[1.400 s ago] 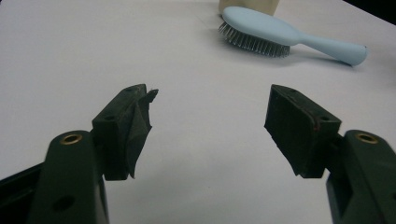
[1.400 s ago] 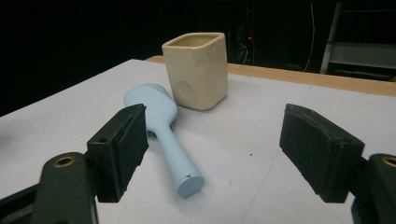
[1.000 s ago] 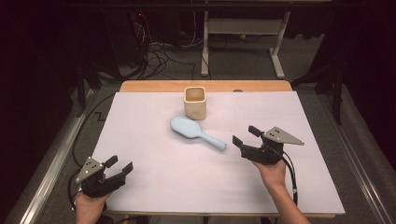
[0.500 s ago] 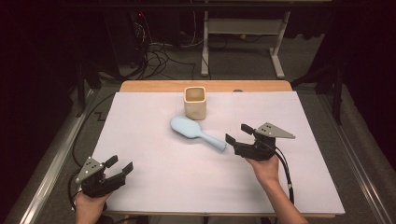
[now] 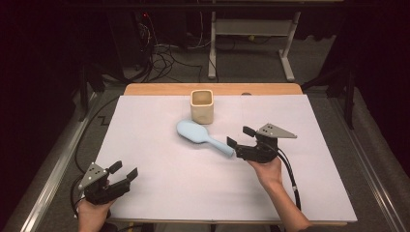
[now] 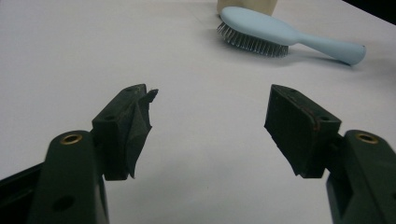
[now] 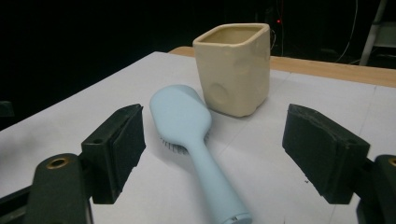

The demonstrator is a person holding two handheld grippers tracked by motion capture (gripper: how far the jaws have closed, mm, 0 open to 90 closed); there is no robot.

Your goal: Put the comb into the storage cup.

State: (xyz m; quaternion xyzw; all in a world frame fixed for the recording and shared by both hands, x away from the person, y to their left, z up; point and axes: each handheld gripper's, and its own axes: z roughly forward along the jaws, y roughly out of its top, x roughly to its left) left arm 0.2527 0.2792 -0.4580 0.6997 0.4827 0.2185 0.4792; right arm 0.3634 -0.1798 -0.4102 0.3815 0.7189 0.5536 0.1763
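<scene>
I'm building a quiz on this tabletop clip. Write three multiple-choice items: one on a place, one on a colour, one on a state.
1. Where does the hairbrush lie?
A. inside the cup
B. flat on the white sheet, in front of the cup
C. between the left tool's jaws

2. What colour is the hairbrush?
A. light blue
B. red
C. black

3. How do the right tool's jaws stand?
A. clamped on the cup
C. shut on nothing
B. open, by the handle's end

Key: 1 B, the high view shows it on the sheet near the cup. 2 A, both tool views show pale blue. 3 B, the right gripper view shows the handle between spread pads, untouched.
</scene>
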